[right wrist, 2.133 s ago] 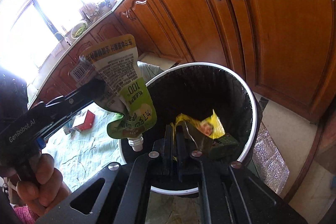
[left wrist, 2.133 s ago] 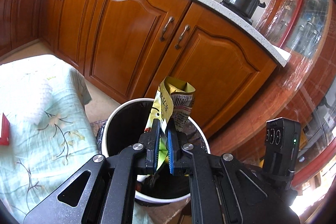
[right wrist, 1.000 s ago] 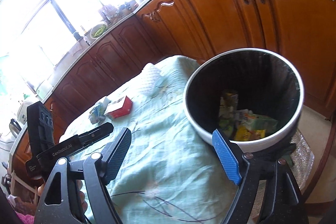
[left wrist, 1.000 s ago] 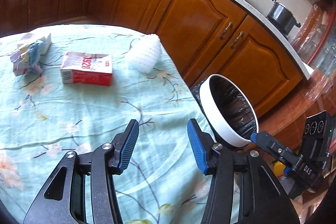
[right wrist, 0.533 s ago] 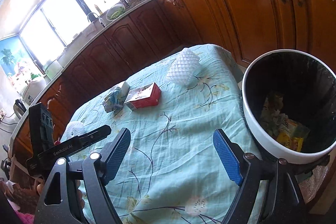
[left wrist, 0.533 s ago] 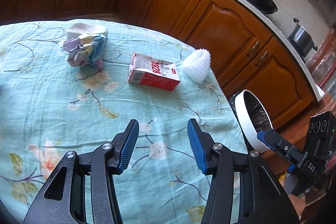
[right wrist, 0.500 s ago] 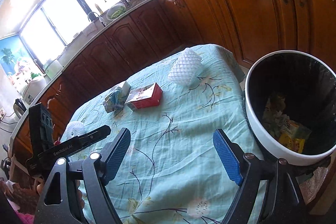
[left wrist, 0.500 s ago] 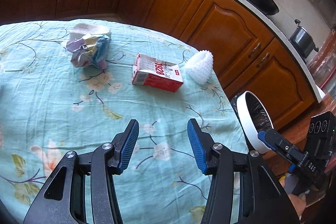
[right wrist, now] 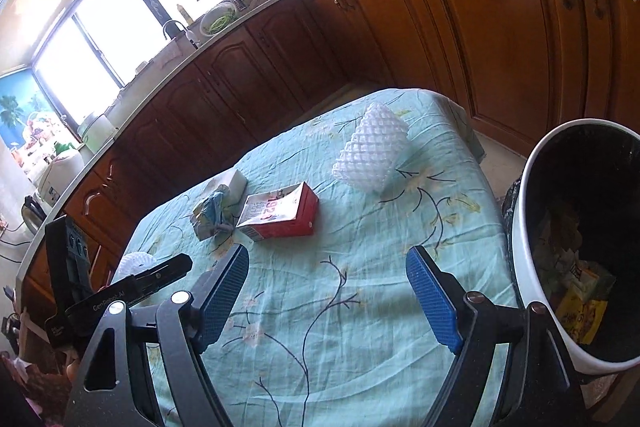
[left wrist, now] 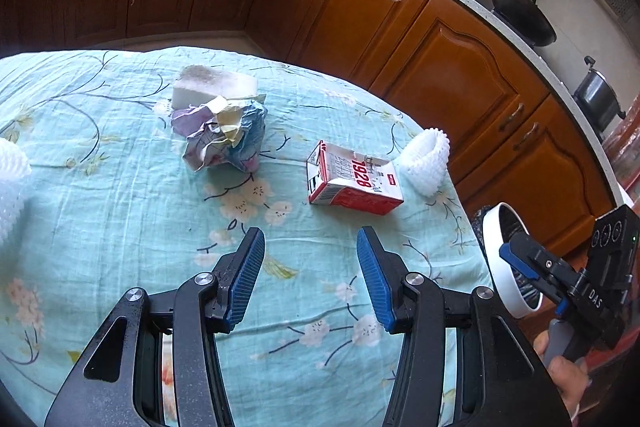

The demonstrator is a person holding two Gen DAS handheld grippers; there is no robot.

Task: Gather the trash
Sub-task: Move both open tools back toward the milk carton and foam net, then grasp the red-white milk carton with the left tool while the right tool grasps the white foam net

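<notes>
A red and white carton [left wrist: 354, 181] [right wrist: 280, 213] lies on its side on the teal flowered tablecloth [left wrist: 120, 211]. Left of it sits a crumpled wrapper [left wrist: 222, 135] [right wrist: 212, 213] against a white sponge block [left wrist: 212, 87]. A white foam fruit net [left wrist: 426, 161] [right wrist: 372, 151] lies near the table's far corner. My left gripper [left wrist: 310, 275] hangs open and empty above the cloth, short of the carton. My right gripper [right wrist: 326, 295] is open and empty too. The white trash bin [right wrist: 524, 247] [left wrist: 490, 251] with a black liner stands off the table's right end, with wrappers inside.
Wooden kitchen cabinets [left wrist: 400, 23] run close behind the table. A wok [left wrist: 520, 11] and a pot [left wrist: 598, 99] sit on the counter. Another white foam net [left wrist: 10, 183] lies at the table's left edge. A hand [left wrist: 568, 375] holds the right gripper's handle.
Both grippers dropped their wrappers into the bin, opened, and swung back over the table. The carton, crumpled wrapper and foam net have come into view ahead.
</notes>
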